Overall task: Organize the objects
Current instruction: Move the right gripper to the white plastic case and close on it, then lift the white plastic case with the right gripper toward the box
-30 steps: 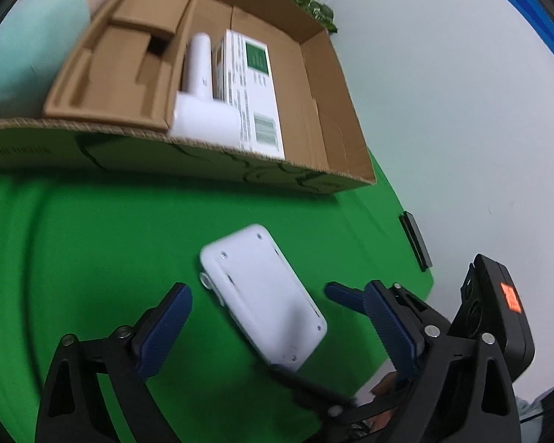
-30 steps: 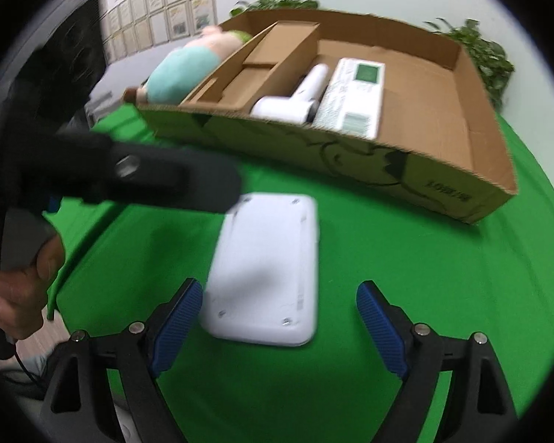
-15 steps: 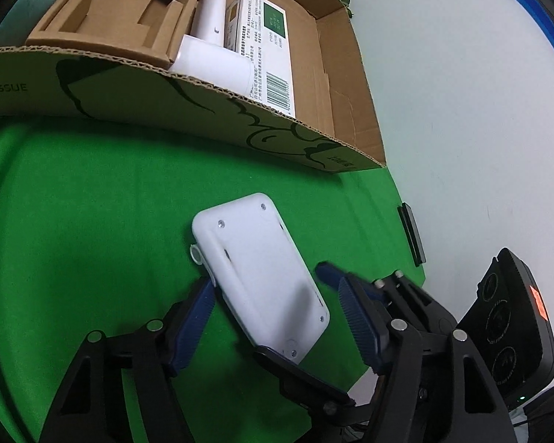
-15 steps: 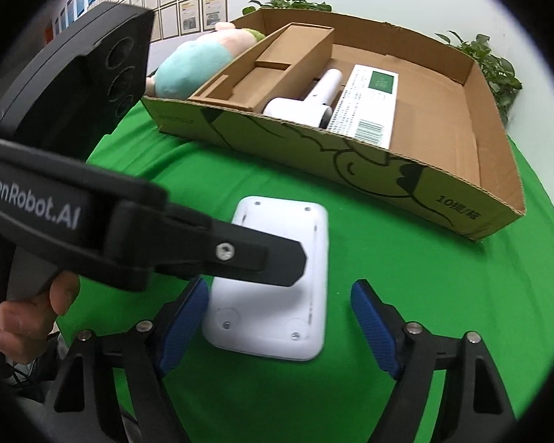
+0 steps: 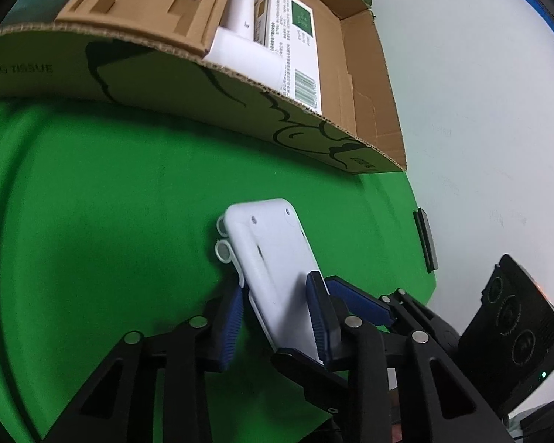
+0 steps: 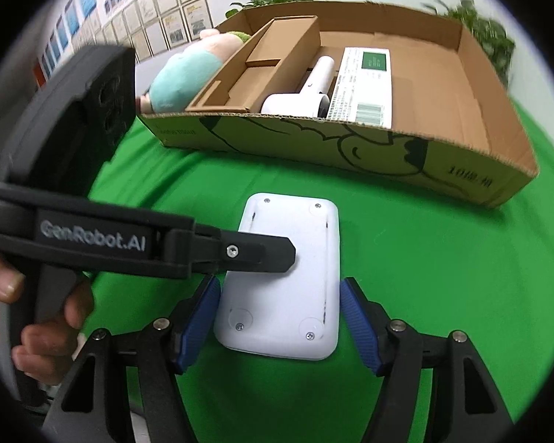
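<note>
A white flat device (image 6: 288, 277) lies back-up on the green cloth in front of the cardboard box (image 6: 314, 147). My left gripper (image 5: 275, 291) is closing, its blue pads pressed on the device (image 5: 273, 258) at its near left edge. In the right wrist view one left finger (image 6: 262, 254) rests across the device's top. My right gripper (image 6: 279, 295) straddles the device's near end, jaws closing, pads just beside its two long sides and not pressing.
The box (image 5: 240, 99) holds a cardboard insert (image 6: 262, 62), a white handheld appliance (image 6: 306, 96) and a white carton with a green label (image 6: 365, 85). A plush toy (image 6: 181, 81) lies behind it. A small black item (image 5: 424, 240) sits at the cloth's right edge.
The left jaws came down and closed onto the white device's edge. The right jaws narrowed around its near end. The box looms larger in the left view.
</note>
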Motion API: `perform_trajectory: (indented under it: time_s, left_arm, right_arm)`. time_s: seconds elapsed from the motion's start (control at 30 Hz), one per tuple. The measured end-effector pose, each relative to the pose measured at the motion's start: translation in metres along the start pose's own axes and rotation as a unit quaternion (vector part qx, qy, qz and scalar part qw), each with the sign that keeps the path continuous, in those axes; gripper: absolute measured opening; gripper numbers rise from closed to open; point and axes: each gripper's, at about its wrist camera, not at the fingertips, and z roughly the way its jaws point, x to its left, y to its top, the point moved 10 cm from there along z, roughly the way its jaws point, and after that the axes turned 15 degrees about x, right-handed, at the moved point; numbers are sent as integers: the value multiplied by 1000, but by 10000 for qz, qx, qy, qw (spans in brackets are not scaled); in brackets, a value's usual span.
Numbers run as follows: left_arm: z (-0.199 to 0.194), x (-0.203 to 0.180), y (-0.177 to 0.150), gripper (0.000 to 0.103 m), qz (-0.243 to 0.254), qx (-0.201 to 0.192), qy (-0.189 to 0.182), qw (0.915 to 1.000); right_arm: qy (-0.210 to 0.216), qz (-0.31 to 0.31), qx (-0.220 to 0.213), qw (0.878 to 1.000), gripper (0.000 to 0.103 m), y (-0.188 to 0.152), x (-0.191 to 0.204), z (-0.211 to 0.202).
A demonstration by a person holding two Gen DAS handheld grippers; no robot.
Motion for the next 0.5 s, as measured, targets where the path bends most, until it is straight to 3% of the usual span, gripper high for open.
perform_trajectory:
  time_s: [0.2, 0.5]
  left_arm:
    - [-2, -5, -5, 27, -33, -16, 64, 10000]
    - [-28, -30, -6, 25, 524, -342, 505, 9968]
  right_arm:
    - [209, 138, 6, 9997, 66, 0, 2, 0]
    - [15, 15, -298, 9996, 66, 4, 9, -17]
